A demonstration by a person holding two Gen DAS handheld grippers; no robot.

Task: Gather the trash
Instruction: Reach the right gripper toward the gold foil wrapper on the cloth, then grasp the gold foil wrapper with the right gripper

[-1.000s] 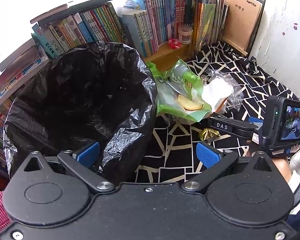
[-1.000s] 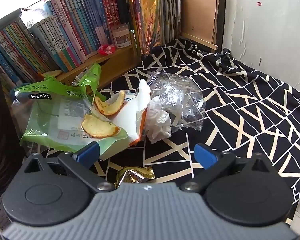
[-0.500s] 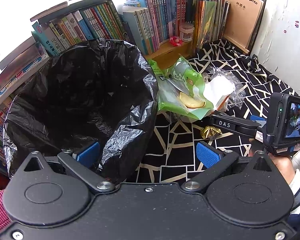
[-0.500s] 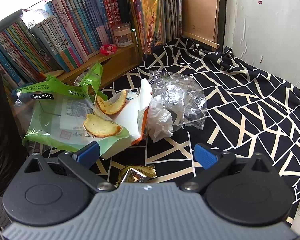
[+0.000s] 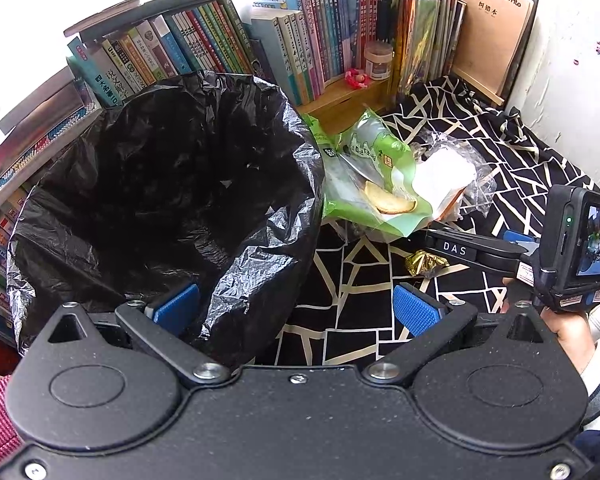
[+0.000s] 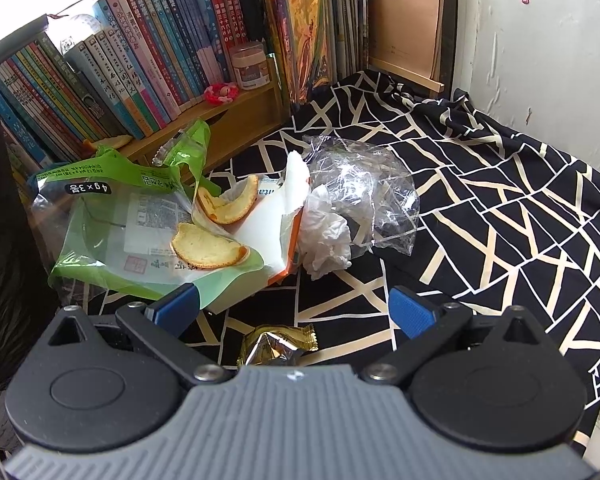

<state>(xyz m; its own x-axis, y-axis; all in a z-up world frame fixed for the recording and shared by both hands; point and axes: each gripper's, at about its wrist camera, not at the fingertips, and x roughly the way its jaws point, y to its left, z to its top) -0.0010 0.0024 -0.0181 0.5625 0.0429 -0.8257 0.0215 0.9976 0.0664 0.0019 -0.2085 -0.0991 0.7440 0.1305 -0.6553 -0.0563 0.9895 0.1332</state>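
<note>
1. The left gripper [image 5: 296, 306] has its blue-padded fingers [image 5: 414, 307] spread wide, with nothing between them. Its left pad sits against the near rim of the black bin bag [image 5: 168, 200]; its right pad hangs over the black-and-cream patterned cloth [image 5: 360, 312].
2. The bin bag stands at the left edge of the cloth, mouth gaping upward and wide open, its crinkled liner folded out over the rim.
3. The right gripper [image 6: 294, 310] is likewise fully spread and holds nothing. In the left wrist view its body [image 5: 460, 248] reaches in from the right edge, gripped by a hand [image 5: 568, 332] in a white and dark sleeve.
4. A gold foil wrapper [image 6: 276, 344] lies on the cloth just before the right gripper, between its two pads, crumpled, its long axis running roughly left to right in that view.
5. Beyond it lies a green plastic package [image 6: 112, 220], flattened, its long axis running from the bin bag toward the middle of the cloth, its torn open end lifted toward the shelf.
6. Two pieces of orange peel [image 6: 208, 246] rest on the package, both curved with the pale side up.
7. A white carton [image 6: 276, 220] with an orange edge lies just right of the peel, touching a crumpled white tissue [image 6: 324, 246].
8. A clear crumpled plastic bag [image 6: 364, 196] sits against the tissue, toward the centre of the cloth.
9. Along the far edge a wooden shelf [image 6: 236, 116] carries upright books [image 6: 140, 60], a small jar [image 6: 252, 66] and a pink trinket [image 6: 220, 93].
</note>
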